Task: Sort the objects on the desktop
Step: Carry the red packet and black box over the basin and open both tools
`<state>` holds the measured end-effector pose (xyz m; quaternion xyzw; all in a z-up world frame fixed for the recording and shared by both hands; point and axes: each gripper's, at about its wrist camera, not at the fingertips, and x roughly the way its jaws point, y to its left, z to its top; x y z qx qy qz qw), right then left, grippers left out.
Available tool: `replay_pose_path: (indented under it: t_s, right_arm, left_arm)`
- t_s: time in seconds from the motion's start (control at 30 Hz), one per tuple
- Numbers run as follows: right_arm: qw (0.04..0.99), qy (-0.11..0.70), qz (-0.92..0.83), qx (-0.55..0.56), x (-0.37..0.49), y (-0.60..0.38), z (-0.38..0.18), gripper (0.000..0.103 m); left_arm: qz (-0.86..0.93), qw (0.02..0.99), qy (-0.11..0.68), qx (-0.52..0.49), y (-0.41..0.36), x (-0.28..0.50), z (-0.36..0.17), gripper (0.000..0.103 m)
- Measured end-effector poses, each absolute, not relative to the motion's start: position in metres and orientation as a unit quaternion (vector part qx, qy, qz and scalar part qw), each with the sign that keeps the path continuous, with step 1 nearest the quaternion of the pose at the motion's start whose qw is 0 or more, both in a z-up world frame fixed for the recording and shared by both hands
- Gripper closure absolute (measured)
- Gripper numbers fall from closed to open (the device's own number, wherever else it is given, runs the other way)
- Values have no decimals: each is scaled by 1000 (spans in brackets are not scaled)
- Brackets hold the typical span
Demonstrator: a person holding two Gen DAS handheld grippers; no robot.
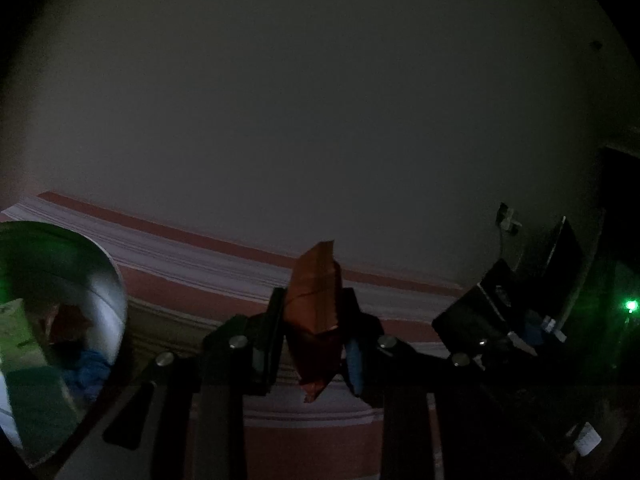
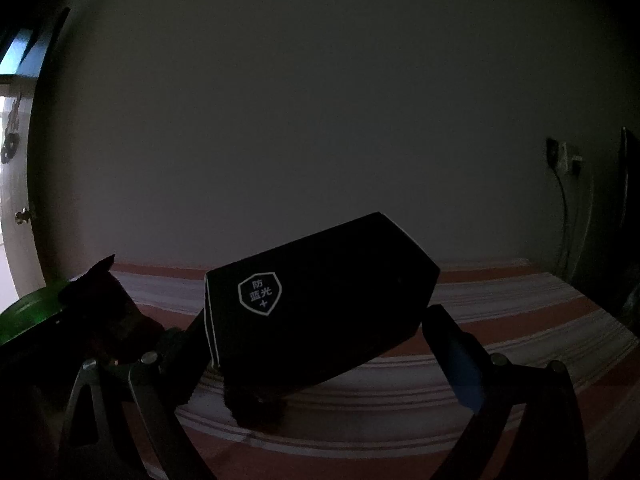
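In my right gripper [image 2: 320,340] I hold a black rectangular cardboard box [image 2: 320,304] with a white shield emblem and Chinese characters printed on its near face; the box sits tilted between the two fingers, its far end raised, lifted clear of the striped red-and-white cloth [image 2: 500,312] that covers the surface below. My left gripper [image 1: 314,328] is clamped on a reddish-brown, crumpled foil-like packet [image 1: 316,308], which stands roughly upright between the jaws and pokes out above and below them, also held above the same striped cloth [image 1: 200,264]. From the left wrist view the black box [image 1: 476,304] and the right gripper [image 1: 500,332] show off to the right, near a small green light [image 1: 631,305]. In the right wrist view the dark shape of the packet [image 2: 108,300] appears at the left, beside a green glowing curved rim [image 2: 28,312]. A plain grey wall [image 2: 320,120] rises behind, with a wall socket and hanging cable [image 2: 562,160] at the right. The scene is very dim, so finer detail is hard to tell
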<state>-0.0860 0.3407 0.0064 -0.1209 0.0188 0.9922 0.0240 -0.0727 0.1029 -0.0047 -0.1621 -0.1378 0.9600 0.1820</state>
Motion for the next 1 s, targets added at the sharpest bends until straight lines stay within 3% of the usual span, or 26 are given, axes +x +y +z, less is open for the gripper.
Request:
replay_pose_path:
  t_s: [1.0]
  right_arm:
    - [-37,26,991,-123,-79,304,3,2]
  left_arm:
    - [966,144,-156,-144,99,-65,-9,78]
